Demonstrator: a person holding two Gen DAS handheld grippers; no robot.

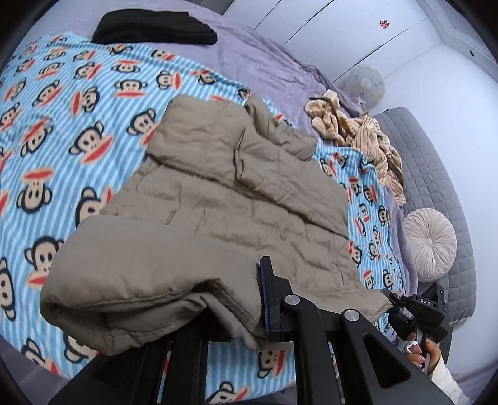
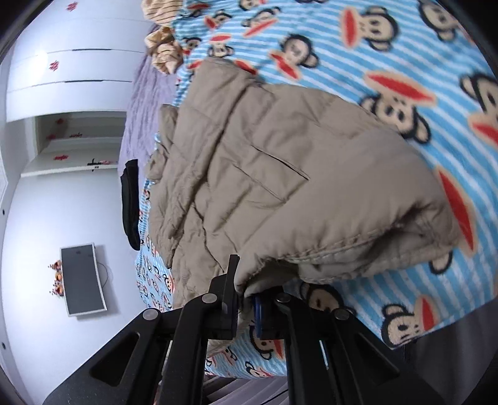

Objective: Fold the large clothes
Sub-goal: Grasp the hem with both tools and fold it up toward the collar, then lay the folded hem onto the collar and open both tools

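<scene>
Jacket on blanket; folded garment behind.

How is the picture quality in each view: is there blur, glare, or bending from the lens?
Left wrist view: soft even daylight, no glare; the monkey blanket bends strongly near the edges, dark corners; the beige jacket is fairly sharp. Right wrist view: a bright patch on the white cupboard, slight blur on the blanket's monkey prints at upper right, same fisheye bending and dark rim.
</scene>
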